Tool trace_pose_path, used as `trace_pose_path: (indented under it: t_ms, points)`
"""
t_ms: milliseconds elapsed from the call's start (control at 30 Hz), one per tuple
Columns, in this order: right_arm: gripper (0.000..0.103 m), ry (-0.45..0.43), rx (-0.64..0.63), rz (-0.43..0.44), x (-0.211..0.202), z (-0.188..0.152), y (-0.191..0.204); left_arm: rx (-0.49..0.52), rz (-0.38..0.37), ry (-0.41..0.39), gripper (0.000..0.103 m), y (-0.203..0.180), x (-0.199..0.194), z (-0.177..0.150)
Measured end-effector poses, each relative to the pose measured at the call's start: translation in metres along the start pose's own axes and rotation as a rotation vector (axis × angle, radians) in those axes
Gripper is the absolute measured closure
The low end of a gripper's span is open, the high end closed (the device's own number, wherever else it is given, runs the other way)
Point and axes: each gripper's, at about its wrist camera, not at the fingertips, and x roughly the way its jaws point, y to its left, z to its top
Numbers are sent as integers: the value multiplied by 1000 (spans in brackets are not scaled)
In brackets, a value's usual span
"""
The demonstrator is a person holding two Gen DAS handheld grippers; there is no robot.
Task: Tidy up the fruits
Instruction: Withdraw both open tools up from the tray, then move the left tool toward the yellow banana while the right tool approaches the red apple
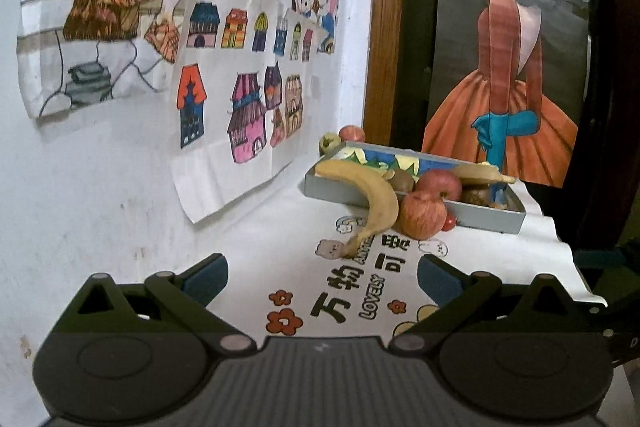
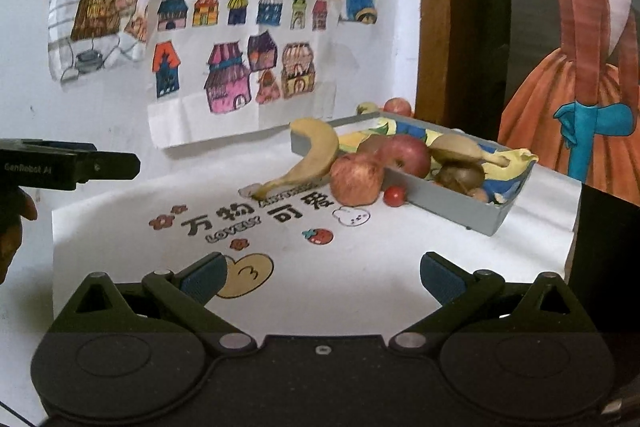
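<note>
Right of centre in the frame, the grey tray (image 2: 448,193) sat on the white printed cloth (image 2: 360,267) holding an apple (image 2: 406,153), a kiwi (image 2: 460,175) and a banana (image 2: 464,147). Another banana (image 2: 316,151) leaned over its left rim, with a second apple (image 2: 356,179) and a cherry tomato (image 2: 395,195) just outside it. Both the left gripper (image 1: 322,279) and the right gripper (image 2: 322,277) were spread wide and held nothing, low in their frames.

Left gripper (image 1: 322,277): held level and low, jaws spread wide, blue pads (image 1: 206,277) bare, gripping nothing. Right gripper (image 2: 322,277): same posture, jaws wide apart, empty. Both point forward, side by side.
</note>
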Motion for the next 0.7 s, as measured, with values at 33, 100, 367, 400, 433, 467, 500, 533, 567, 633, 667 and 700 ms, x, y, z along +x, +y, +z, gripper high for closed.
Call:
trace_pose_path:
  t_ms: [33, 100, 367, 400, 433, 467, 500, 533, 567, 633, 667, 700]
  points:
    - [1, 4, -2, 1, 2, 0, 1, -1, 0, 4, 0, 1, 2, -1]
    - [1, 11, -4, 4, 4, 0, 1, -3, -1, 10, 0, 1, 5, -1]
    - [1, 23, -22, -3, 16, 4, -1, 5, -4, 22, 0, 3, 17, 6]
    - [1, 23, -28, -5, 18, 5, -1, 2, -4, 19, 0, 3, 18, 9]
    - [1, 22, -35, -7, 19, 6, -2, 0, -4, 13, 0, 4, 19, 12]
    - [1, 18, -45, -9, 20, 8, -2, 1, -3, 4, 0, 5, 19, 16]
    - [1, 14, -52, -11, 20, 10, -3, 3, 2, -7, 0, 5, 19, 20]
    - [1, 6, -58, -14, 21, 14, -5, 5, 6, -18, 0, 6, 19, 24]
    - [1, -1, -60, -16, 21, 17, -7, 6, 8, -29, 0, 6, 18, 29]
    - [1, -21, -68, -16, 22, 23, -11, 6, 11, -51, 0, 8, 18, 41]
    - [1, -34, -74, -14, 22, 27, -13, 7, 10, -61, 0, 9, 19, 47]
    - [1, -47, -79, -10, 22, 31, -14, 13, 9, -70, 0, 9, 20, 52]
